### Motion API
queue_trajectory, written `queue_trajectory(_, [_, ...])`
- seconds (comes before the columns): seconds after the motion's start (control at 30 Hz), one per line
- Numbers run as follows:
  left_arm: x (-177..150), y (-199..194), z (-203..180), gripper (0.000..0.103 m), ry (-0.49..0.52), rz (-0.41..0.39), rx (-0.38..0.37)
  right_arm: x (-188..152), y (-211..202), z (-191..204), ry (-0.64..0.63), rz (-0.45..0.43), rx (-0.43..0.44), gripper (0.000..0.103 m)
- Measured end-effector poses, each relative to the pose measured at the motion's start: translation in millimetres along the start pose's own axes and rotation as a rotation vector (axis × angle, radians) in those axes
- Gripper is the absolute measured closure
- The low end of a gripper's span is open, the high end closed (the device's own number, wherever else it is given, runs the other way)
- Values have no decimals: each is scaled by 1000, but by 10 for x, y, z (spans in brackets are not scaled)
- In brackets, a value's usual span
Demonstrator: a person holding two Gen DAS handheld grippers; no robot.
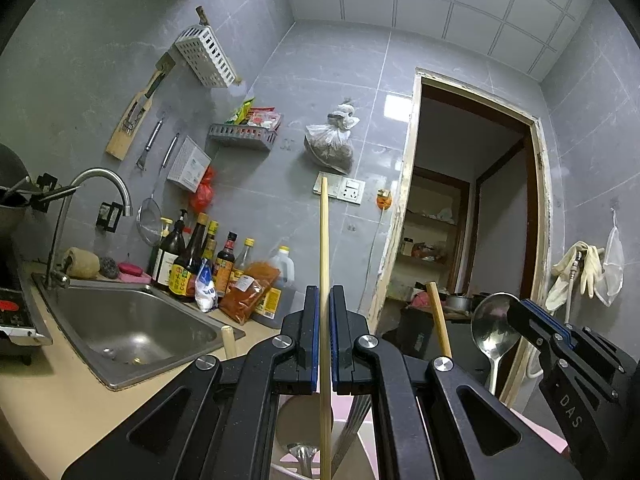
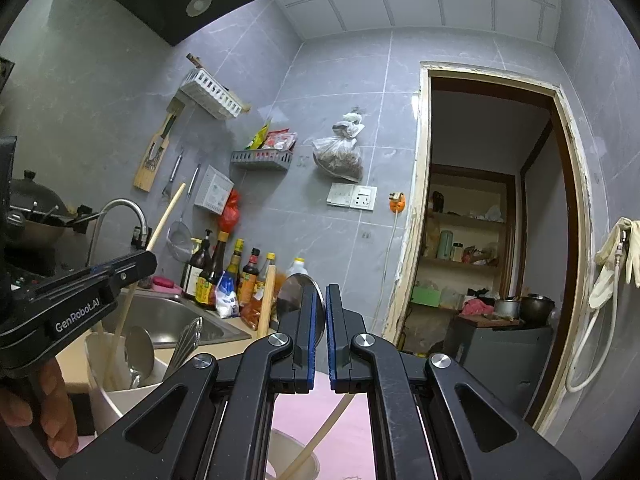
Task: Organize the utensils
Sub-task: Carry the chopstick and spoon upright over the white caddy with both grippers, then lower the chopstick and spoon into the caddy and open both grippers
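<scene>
My left gripper [image 1: 324,300] is shut on a long wooden chopstick [image 1: 324,240] that stands upright between its fingers; it also shows in the right wrist view [image 2: 128,268] with the chopstick [image 2: 166,216] slanting down into a white utensil cup [image 2: 108,392] holding several utensils. My right gripper [image 2: 320,304] is shut on a metal spoon [image 2: 296,292], gripped near the bowl. In the left wrist view the right gripper [image 1: 516,312] holds that spoon [image 1: 494,328] upright. A second chopstick [image 1: 438,320] stands beside it.
A steel sink [image 1: 132,328] with a tap [image 1: 100,184] is at left, sauce bottles [image 1: 192,256] behind it. A white perforated holder [image 1: 206,56] hangs on the wall. A doorway [image 2: 492,232] opens at right. A pink surface [image 2: 336,412] lies below.
</scene>
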State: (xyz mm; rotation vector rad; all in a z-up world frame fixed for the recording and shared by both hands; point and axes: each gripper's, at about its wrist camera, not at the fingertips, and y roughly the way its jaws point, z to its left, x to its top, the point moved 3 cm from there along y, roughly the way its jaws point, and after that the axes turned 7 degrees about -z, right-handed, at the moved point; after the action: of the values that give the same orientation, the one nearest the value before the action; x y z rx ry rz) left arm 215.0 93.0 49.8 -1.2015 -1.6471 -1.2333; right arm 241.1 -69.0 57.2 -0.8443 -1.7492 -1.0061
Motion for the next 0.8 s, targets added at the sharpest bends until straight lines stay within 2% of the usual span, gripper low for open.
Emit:
queue_trajectory(0.3, [-33, -36, 4, 100, 2, 18, -8, -49, 15, -23, 32, 15, 23, 99])
queue_trajectory(0.47, [-43, -76, -23, 100, 19, 28, -31, -104, 29, 11, 47, 27, 69, 97])
queue_trajectory(0.57, [-47, -87, -29, 99, 19, 35, -39, -111, 17, 57, 45, 22, 93, 93])
queue_trajectory(0.63, [-50, -84, -31, 99, 21, 38, -38, -88, -5, 78, 43, 8, 101, 83])
queue_trajectory(0.8, [-44, -88, -36, 99, 20, 30, -39, -62, -27, 91, 52, -12, 106, 81])
